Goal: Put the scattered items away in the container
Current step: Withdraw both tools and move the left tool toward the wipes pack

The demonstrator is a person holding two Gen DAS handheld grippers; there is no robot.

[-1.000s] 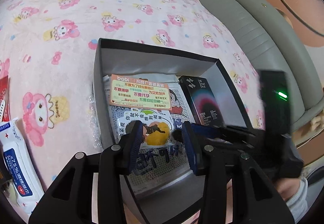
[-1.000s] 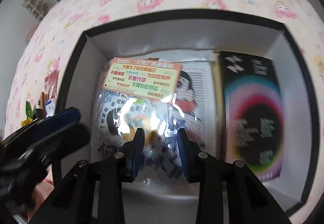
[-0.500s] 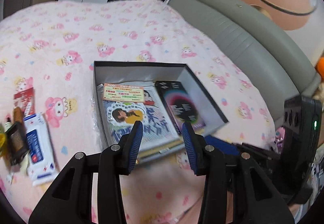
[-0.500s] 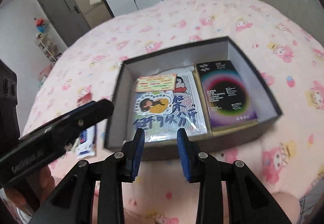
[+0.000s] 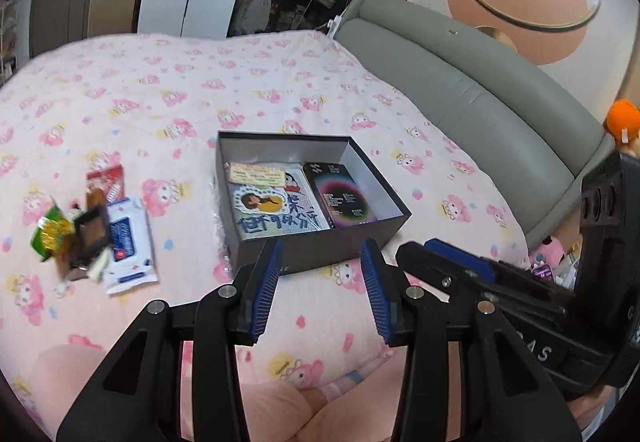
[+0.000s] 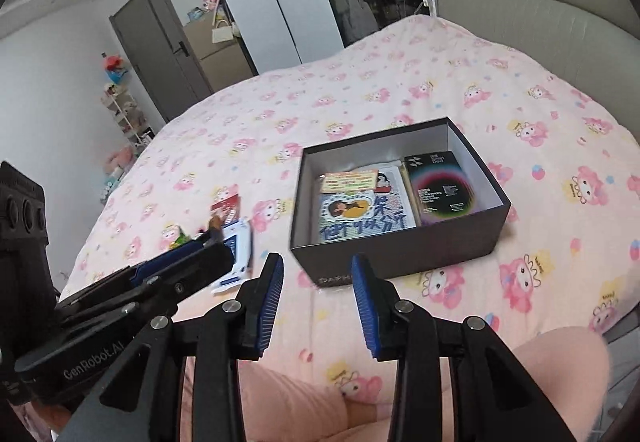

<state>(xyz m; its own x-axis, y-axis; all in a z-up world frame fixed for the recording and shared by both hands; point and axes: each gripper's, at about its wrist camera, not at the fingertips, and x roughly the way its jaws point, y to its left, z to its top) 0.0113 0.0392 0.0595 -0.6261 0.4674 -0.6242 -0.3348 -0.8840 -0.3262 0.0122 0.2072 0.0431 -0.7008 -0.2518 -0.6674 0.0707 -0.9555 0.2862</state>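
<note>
Both grippers, left (image 5: 320, 292) and right (image 6: 317, 300), hover with empty, parted fingers.
The box (image 6: 400, 254) front reads "DAPH…"; only the right view shows "GenRobot.AI" lettering (image 6: 94, 362).

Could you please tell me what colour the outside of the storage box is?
Black outside, with a pale lining; the box shows best in the right wrist view.

We hold our left gripper (image 5: 322, 278) low in the centre of the left wrist view, jaws parted with nothing between the blue pads. Our right gripper (image 6: 317, 292) sits low in the centre of its own view, its jaws having just been opening, also empty. Each gripper shows in the other's view: the right at the lower right, the left at the lower left.
</note>
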